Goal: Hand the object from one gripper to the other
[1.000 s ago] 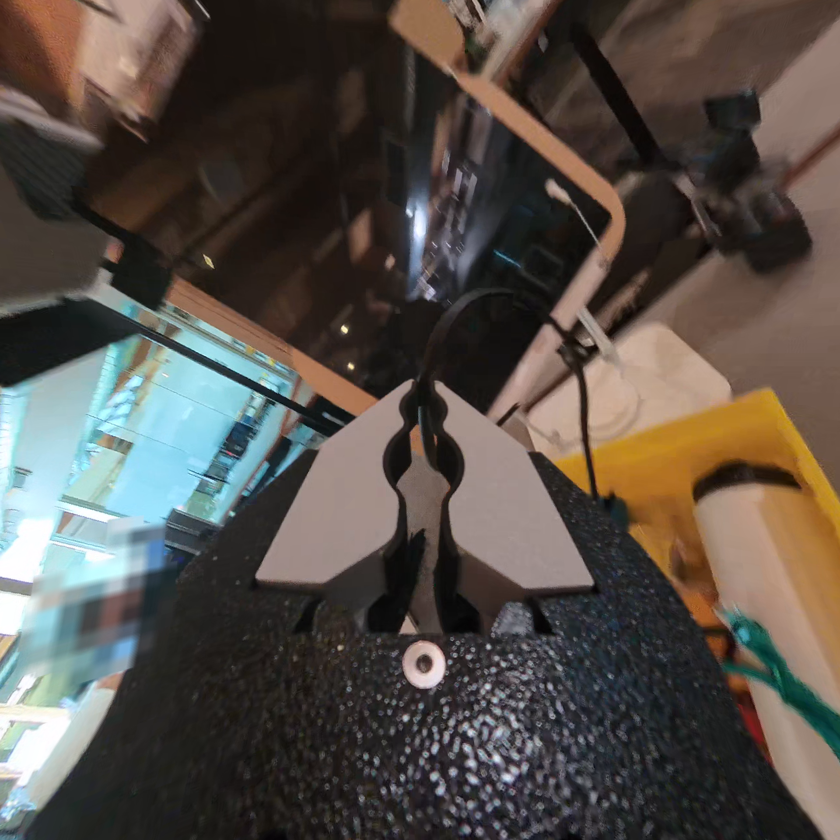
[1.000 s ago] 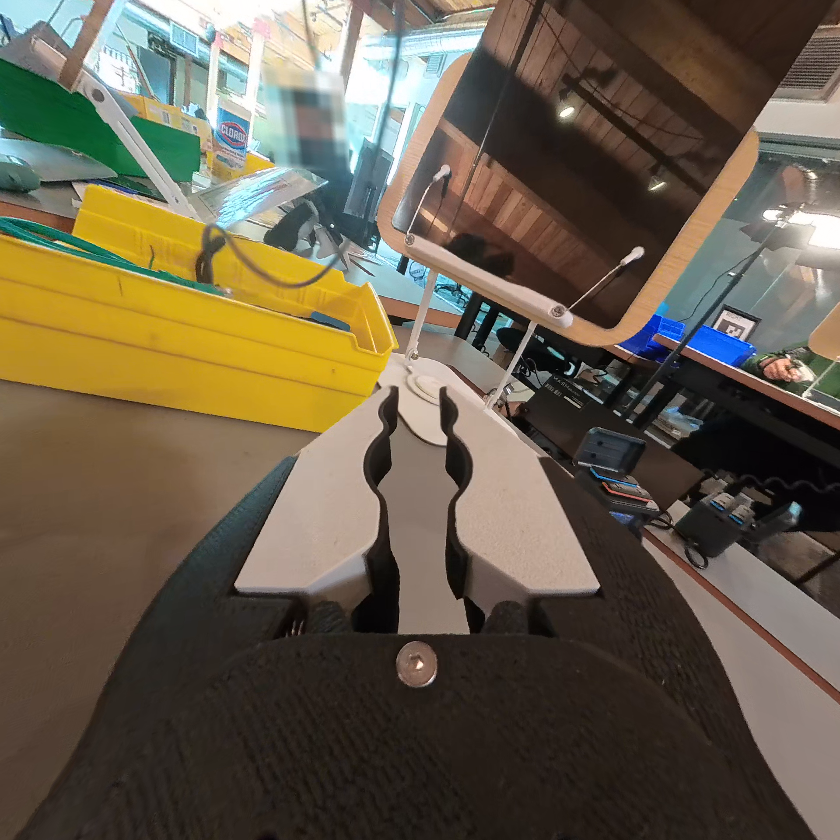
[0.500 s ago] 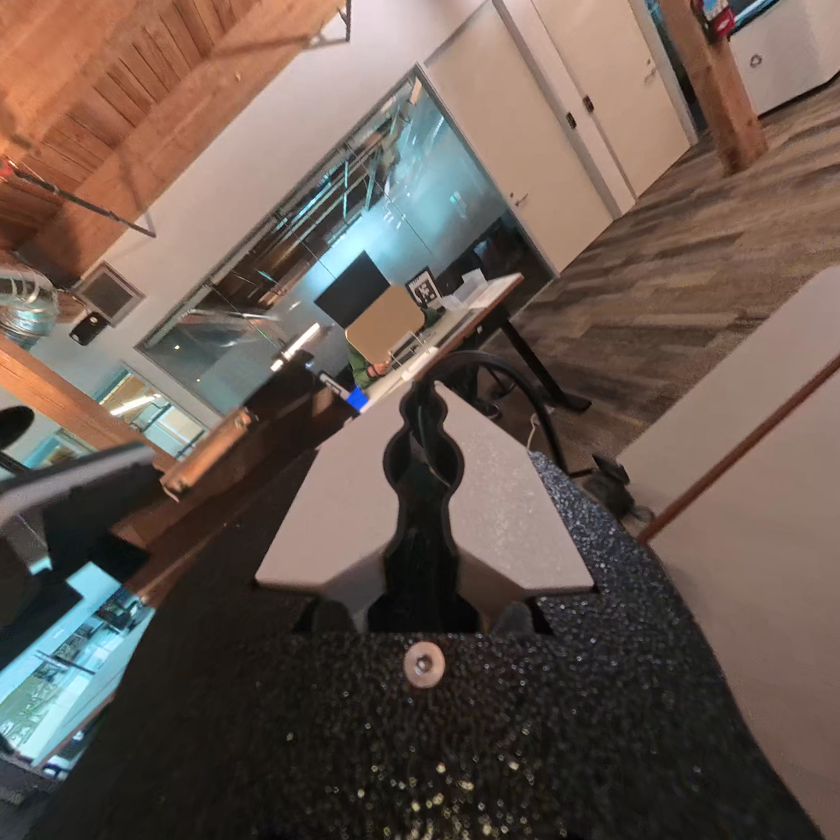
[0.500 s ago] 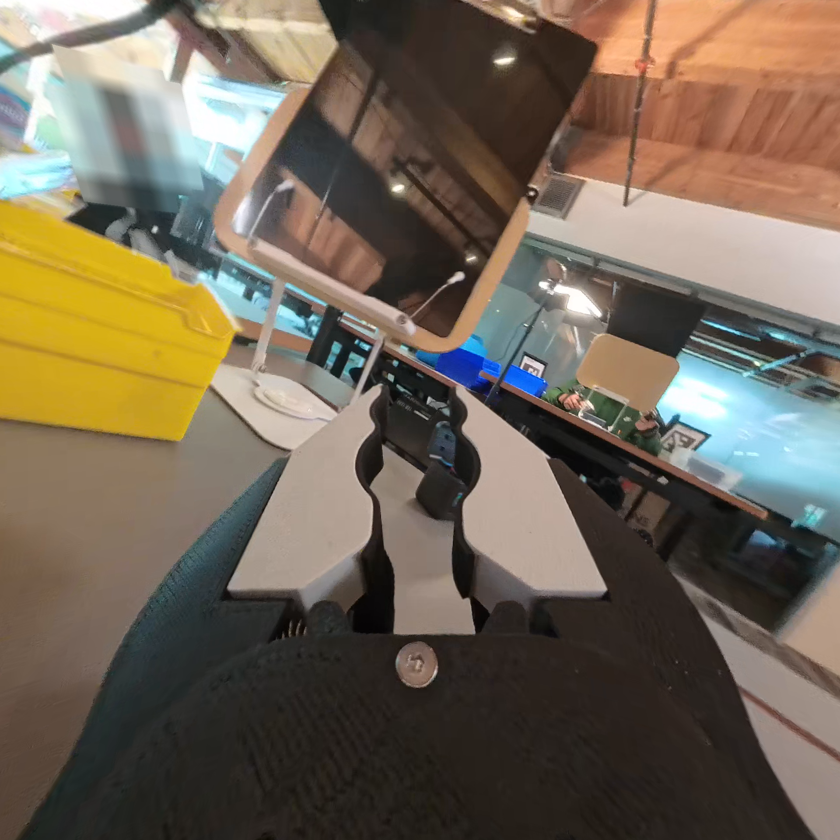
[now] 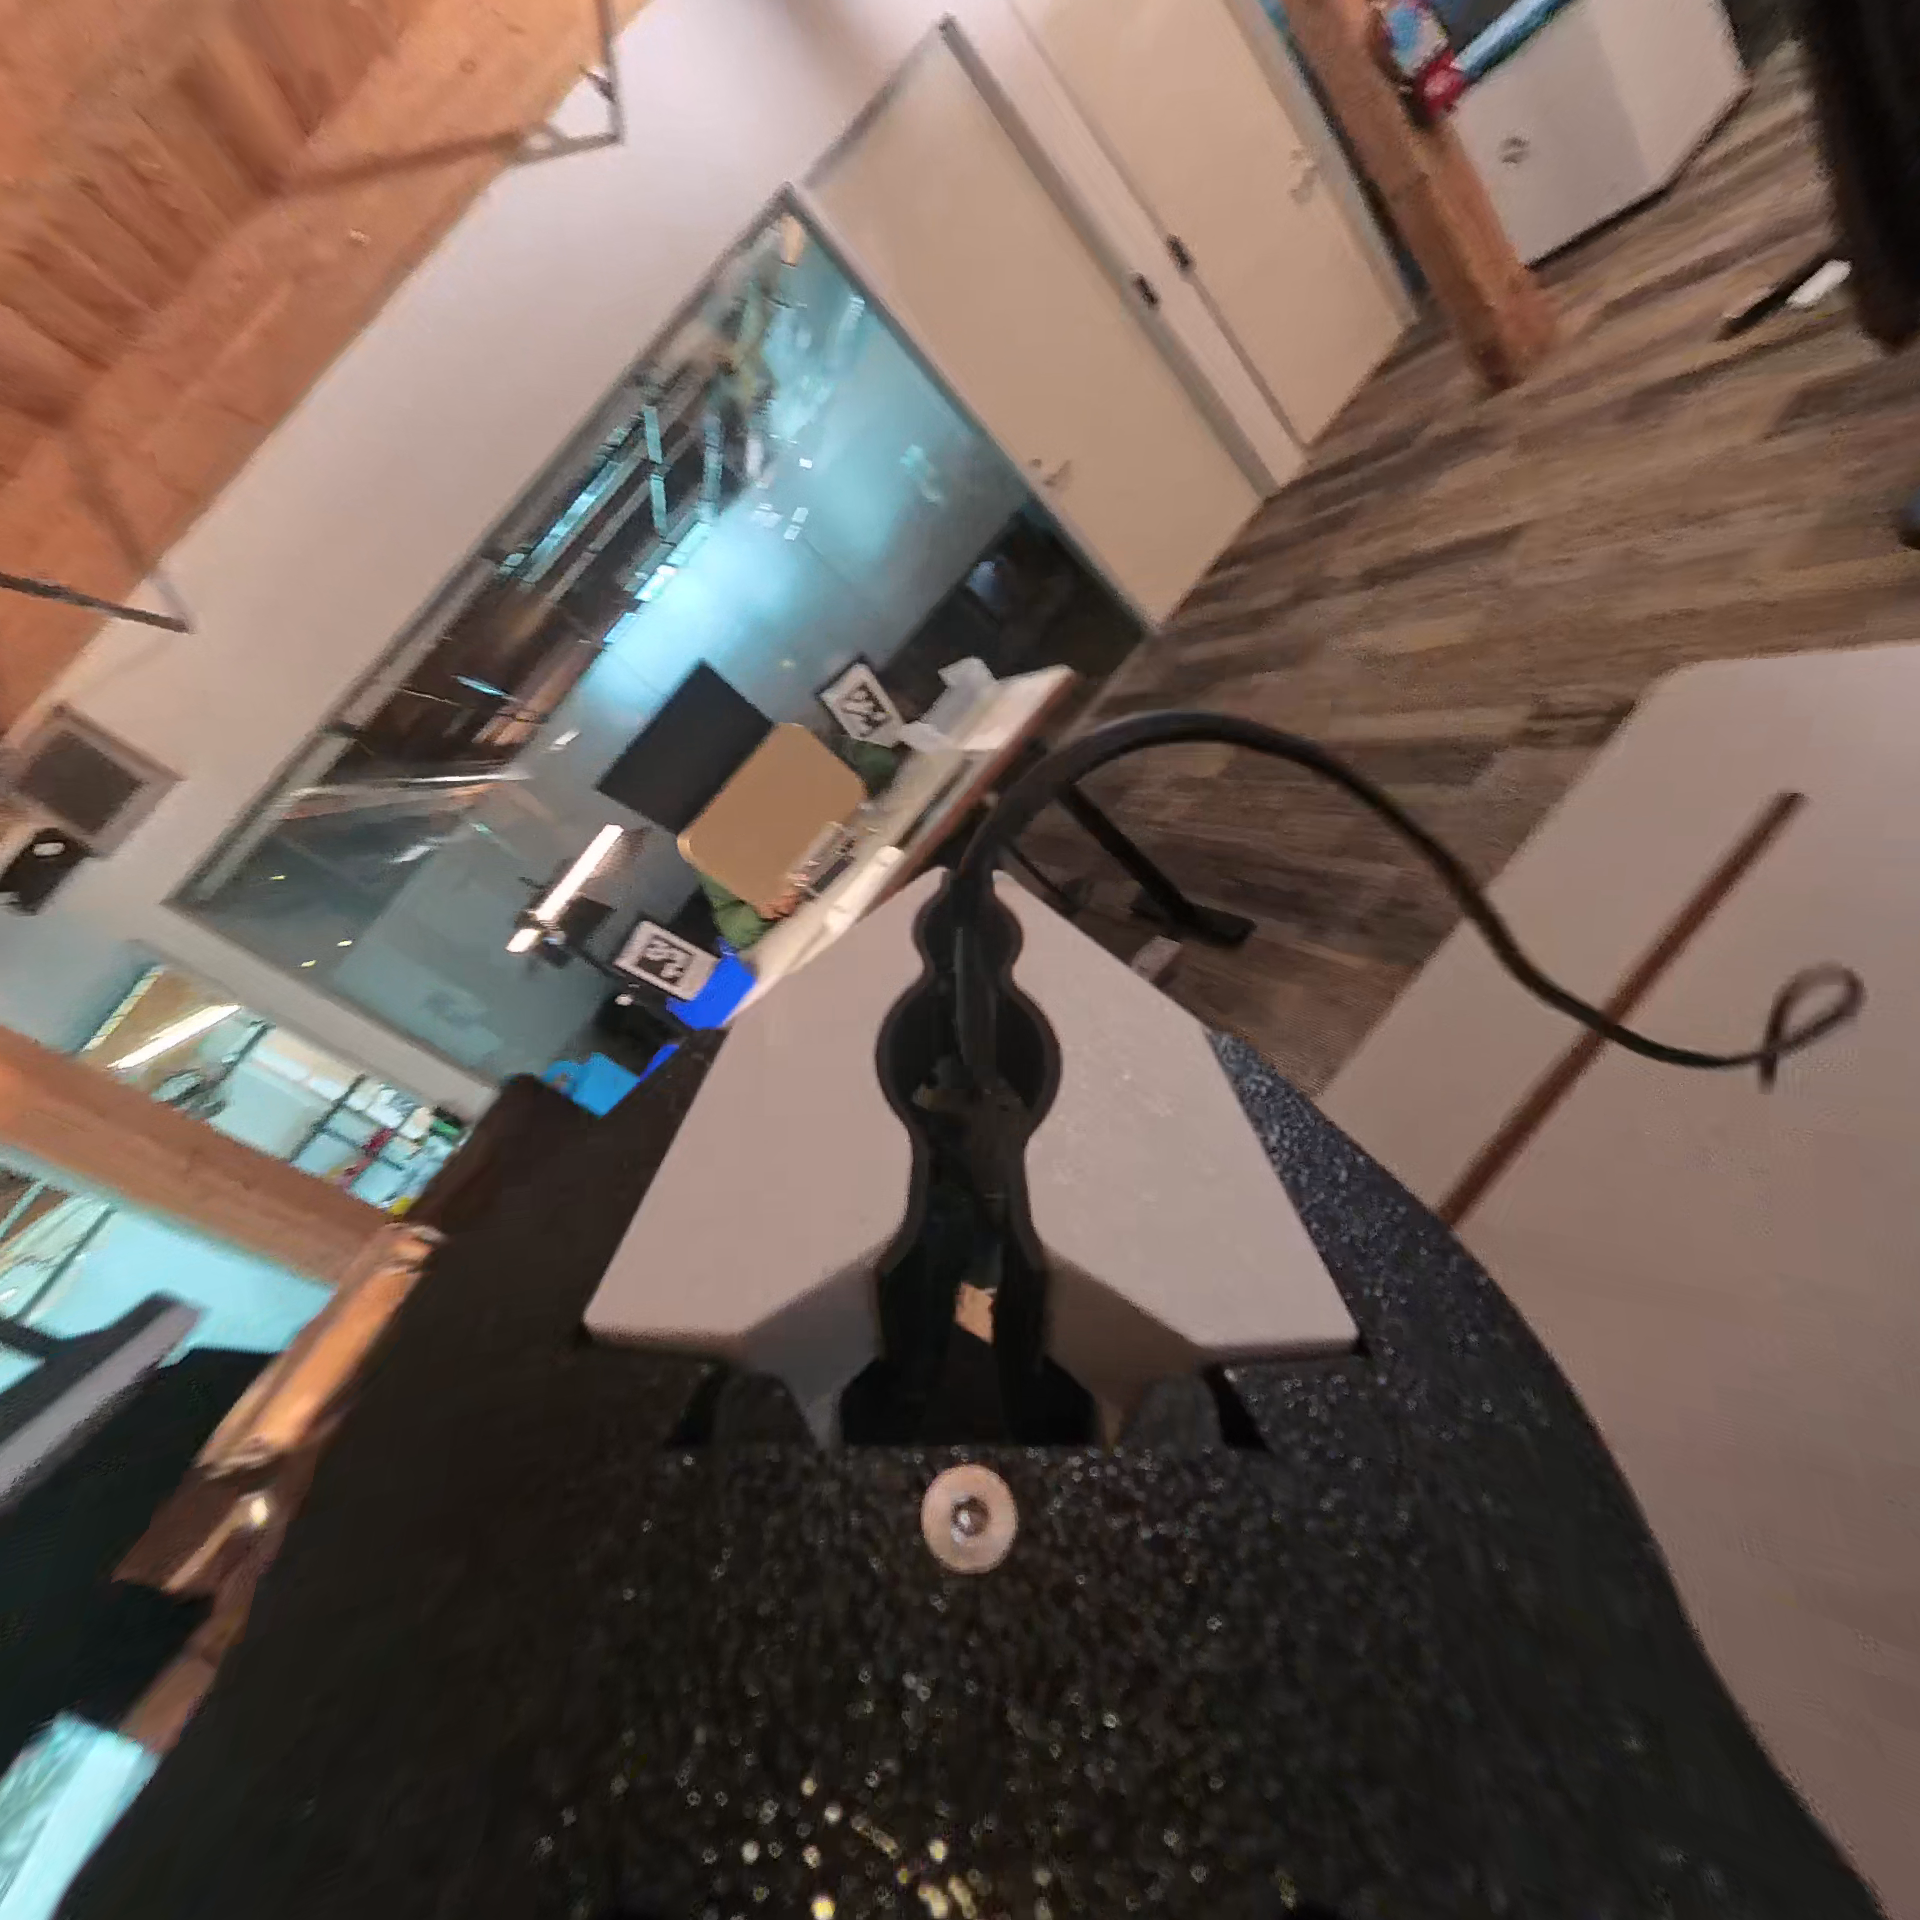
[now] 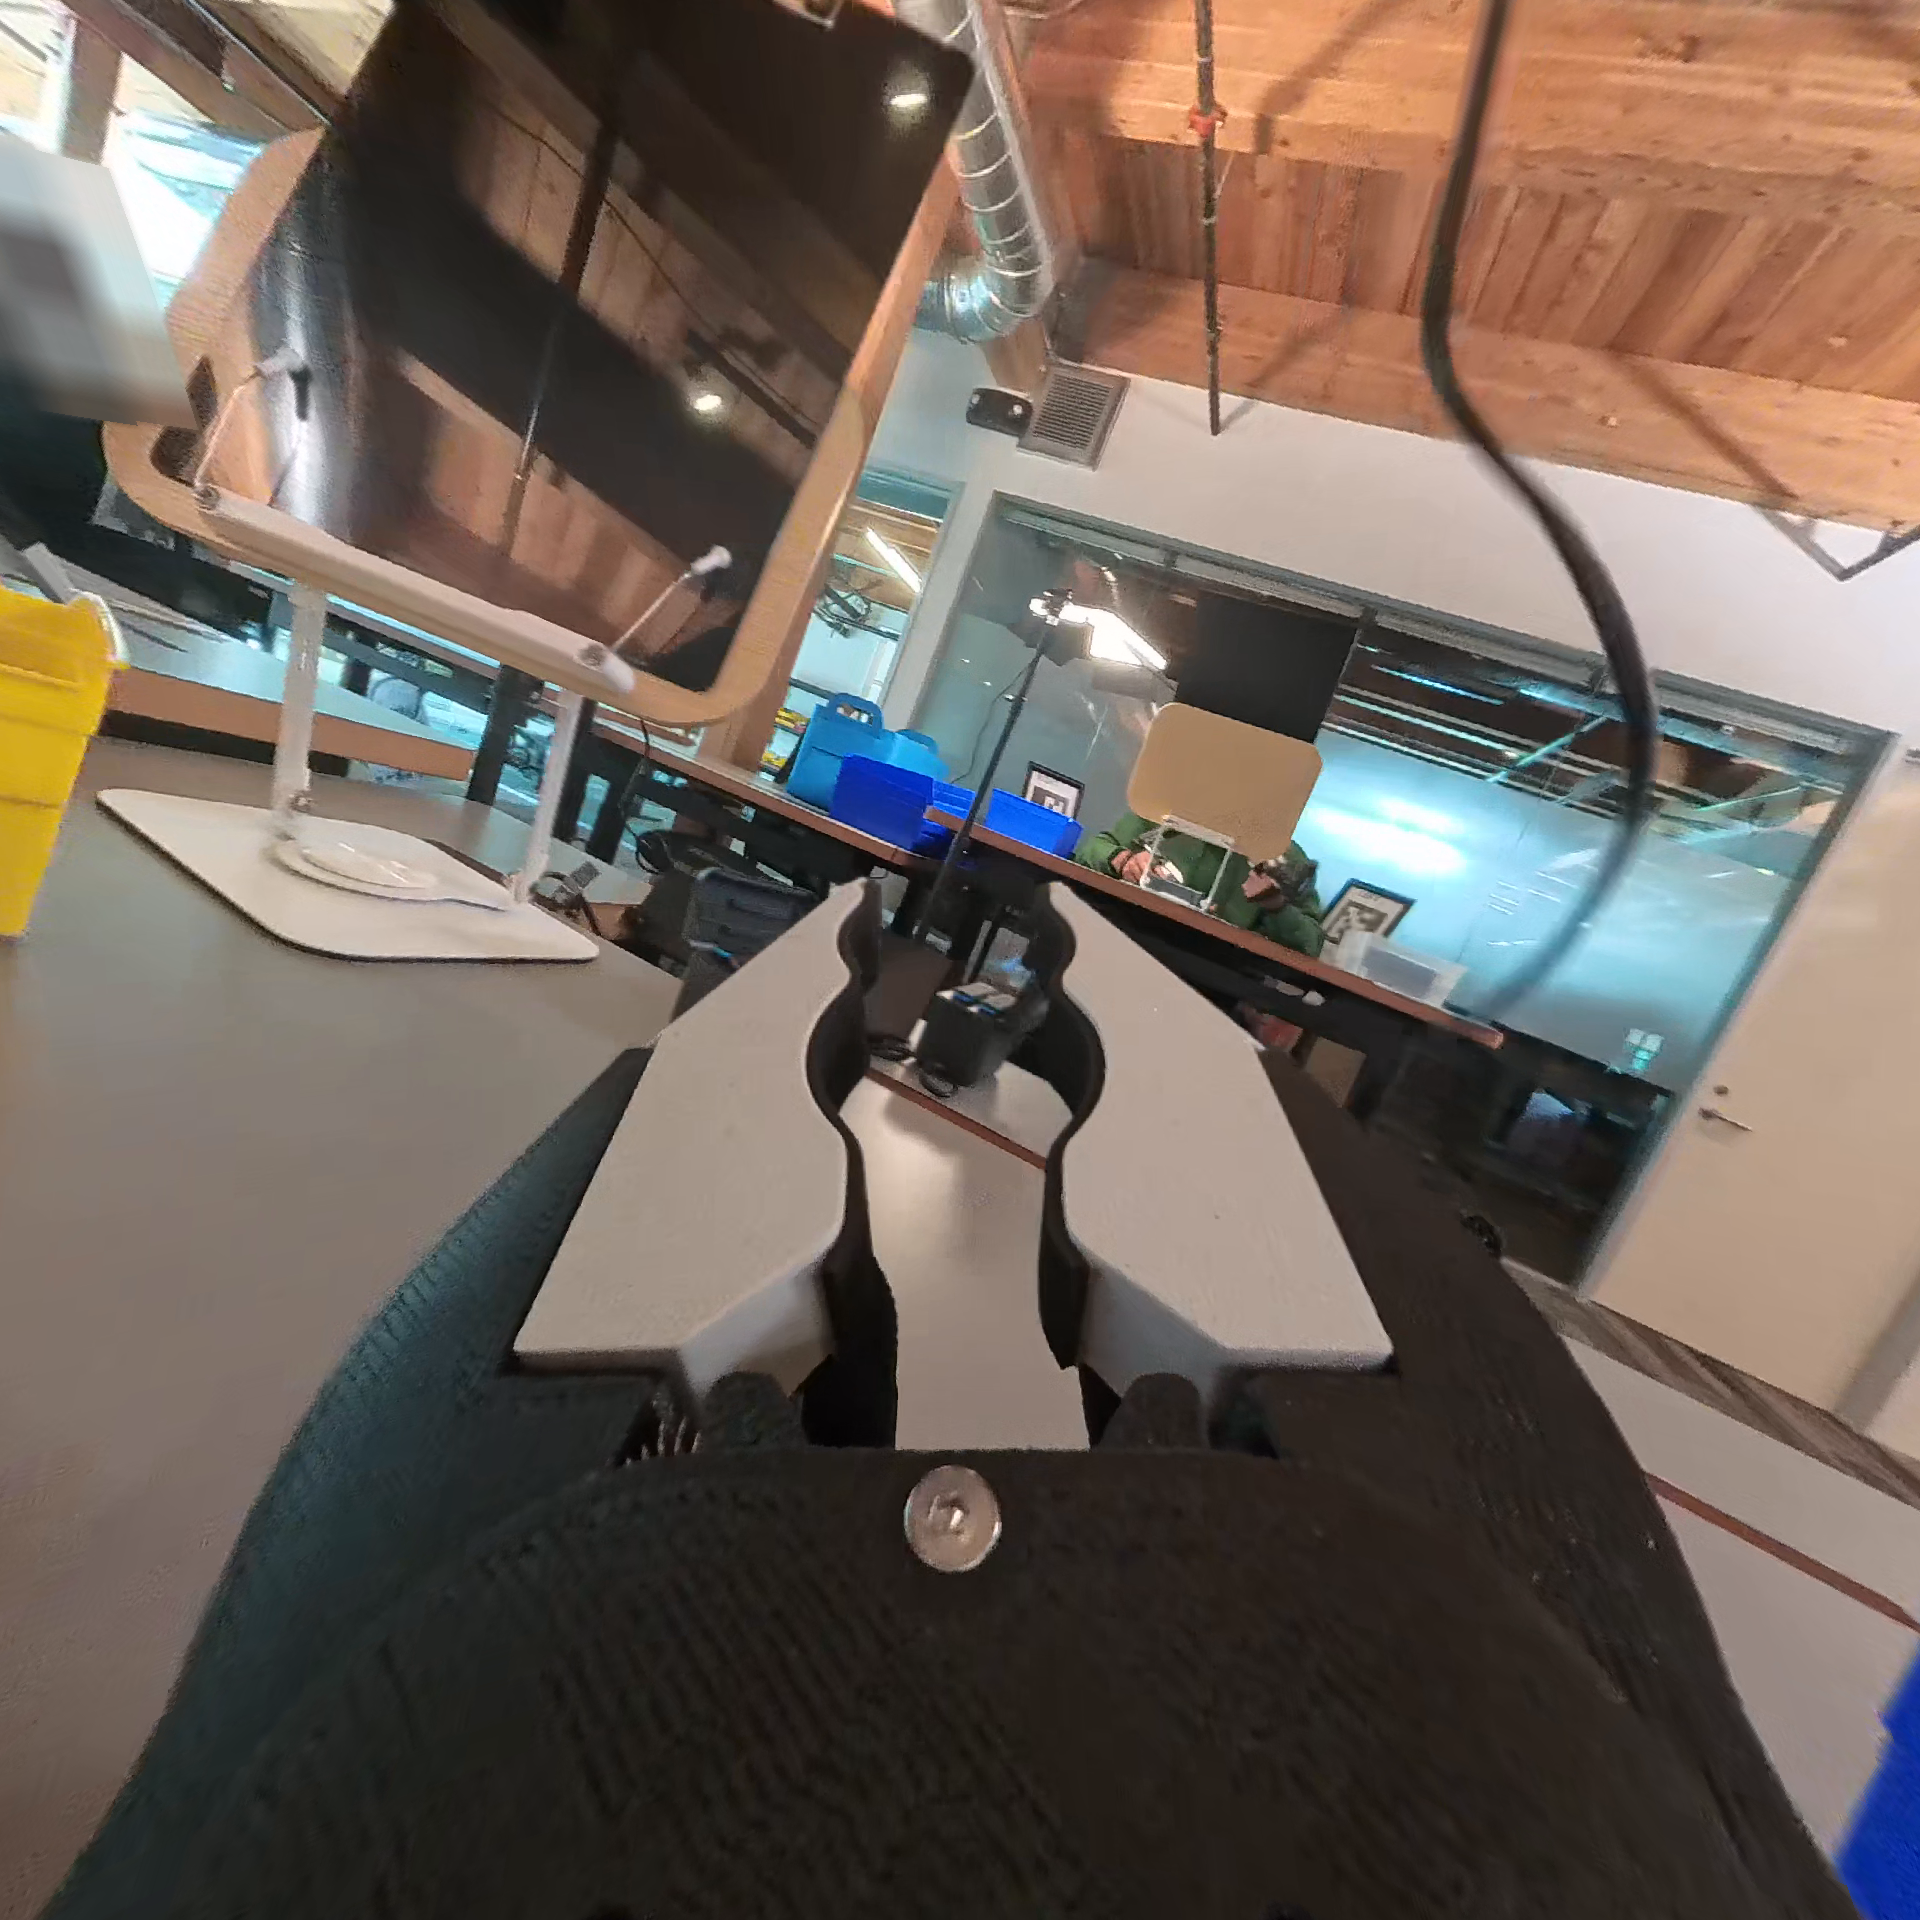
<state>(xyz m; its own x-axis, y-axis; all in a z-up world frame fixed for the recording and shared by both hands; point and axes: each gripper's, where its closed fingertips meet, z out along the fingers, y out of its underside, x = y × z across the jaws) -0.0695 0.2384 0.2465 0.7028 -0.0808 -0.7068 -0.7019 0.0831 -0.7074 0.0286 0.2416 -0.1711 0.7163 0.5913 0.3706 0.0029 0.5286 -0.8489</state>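
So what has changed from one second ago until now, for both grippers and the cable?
The left gripper swung away from the yellow bin and the tilted screen toward the open room, carrying the black cable, whose free end now trails right. The right gripper tilted upward, so the cable now hangs in its view, and its fingers stand wider apart. Unchanged: the left gripper remains shut on the cable, the right holds nothing.

The cable (image 5: 1299,790) runs from between the left gripper (image 5: 966,904) fingertips toward 2 o'clock. From the right gripper (image 6: 961,914), the stand (image 6: 353,894) on the table (image 6: 208,1091) lies at 10 o'clock, the bin (image 6: 42,748) farther left.
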